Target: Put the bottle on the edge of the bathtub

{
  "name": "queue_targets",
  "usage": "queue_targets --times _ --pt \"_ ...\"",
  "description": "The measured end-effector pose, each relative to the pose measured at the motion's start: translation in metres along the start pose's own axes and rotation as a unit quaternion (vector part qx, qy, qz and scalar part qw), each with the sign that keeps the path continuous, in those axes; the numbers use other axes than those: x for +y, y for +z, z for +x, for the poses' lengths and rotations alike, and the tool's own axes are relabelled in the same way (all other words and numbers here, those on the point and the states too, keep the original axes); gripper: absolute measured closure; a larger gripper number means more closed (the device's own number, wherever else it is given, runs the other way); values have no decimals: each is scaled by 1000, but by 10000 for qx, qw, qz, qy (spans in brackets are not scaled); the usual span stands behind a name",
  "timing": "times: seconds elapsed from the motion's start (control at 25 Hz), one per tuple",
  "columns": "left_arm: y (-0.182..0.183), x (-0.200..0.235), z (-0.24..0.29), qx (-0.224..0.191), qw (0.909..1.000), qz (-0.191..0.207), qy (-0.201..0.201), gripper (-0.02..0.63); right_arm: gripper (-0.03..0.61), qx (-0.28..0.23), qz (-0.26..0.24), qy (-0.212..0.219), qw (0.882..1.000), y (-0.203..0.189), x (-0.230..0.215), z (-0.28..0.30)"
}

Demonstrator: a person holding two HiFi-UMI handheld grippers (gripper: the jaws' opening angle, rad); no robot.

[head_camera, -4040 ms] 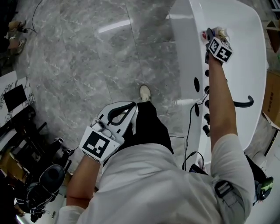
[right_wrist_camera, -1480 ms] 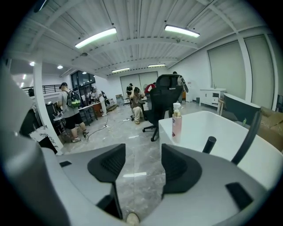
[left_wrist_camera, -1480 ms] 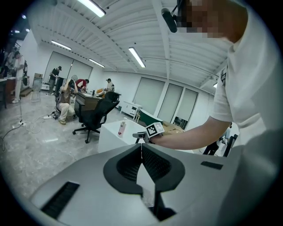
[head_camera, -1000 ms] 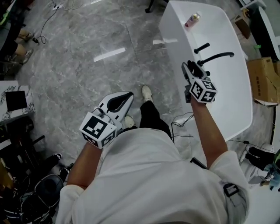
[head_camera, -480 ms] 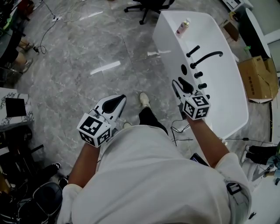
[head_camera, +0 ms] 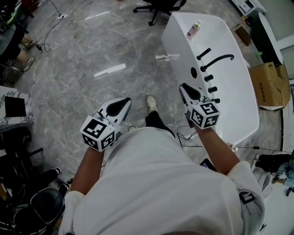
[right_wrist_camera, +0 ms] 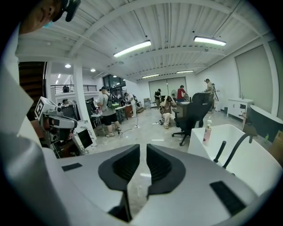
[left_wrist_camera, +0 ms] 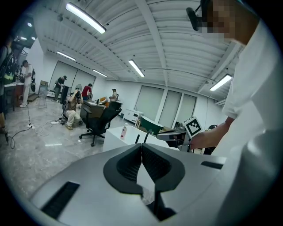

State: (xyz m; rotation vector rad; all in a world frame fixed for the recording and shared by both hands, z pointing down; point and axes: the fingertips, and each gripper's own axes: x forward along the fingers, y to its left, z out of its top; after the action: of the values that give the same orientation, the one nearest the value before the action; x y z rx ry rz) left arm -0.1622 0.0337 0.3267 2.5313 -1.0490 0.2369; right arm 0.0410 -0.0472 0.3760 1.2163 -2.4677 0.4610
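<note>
Underfoot, a grey marbled floor (head_camera: 92, 55) fills most of the head view, with cables trailing across its far side. On the right stands the white bathtub (head_camera: 243, 105), long and rounded, its near end beside the person's right arm. The person, in a white shirt (head_camera: 161, 183), holds both arms forward at about the same height. A black office chair (head_camera: 158, 5) sits on the floor just beyond the tub's far end, and a cardboard box (head_camera: 271, 85) lies on the tub's far side.

The left gripper (head_camera: 123, 101) hangs over the floor, well apart from the tub; in the left gripper view its jaws meet at the tips with nothing between them. The right gripper (head_camera: 184, 88) is held just beside the tub's near wall, not touching it. In the right gripper view its jaws stand a narrow slit apart and are closing, and only floor shows through the gap.

A black curved faucet (head_camera: 219, 58) and a row of black knobs sit along the tub's rim. The bottle (head_camera: 193, 29), pale with a pinkish body, rests on the rim at the tub's far end, well apart from both grippers; it seems to stand upright, though it is too small to be sure
</note>
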Motion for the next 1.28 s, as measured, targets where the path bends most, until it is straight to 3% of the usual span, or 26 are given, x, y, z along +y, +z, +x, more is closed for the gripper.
queue_targets --times 0.56,1.28 --pt "-9 2 -5 69 10000 -33 -49 595 569 -31 -165 157 9997 3 25 5" --pt "-11 1 7 165 9998 -85 -45 595 571 -130 -448 368 9982 16 30 2"
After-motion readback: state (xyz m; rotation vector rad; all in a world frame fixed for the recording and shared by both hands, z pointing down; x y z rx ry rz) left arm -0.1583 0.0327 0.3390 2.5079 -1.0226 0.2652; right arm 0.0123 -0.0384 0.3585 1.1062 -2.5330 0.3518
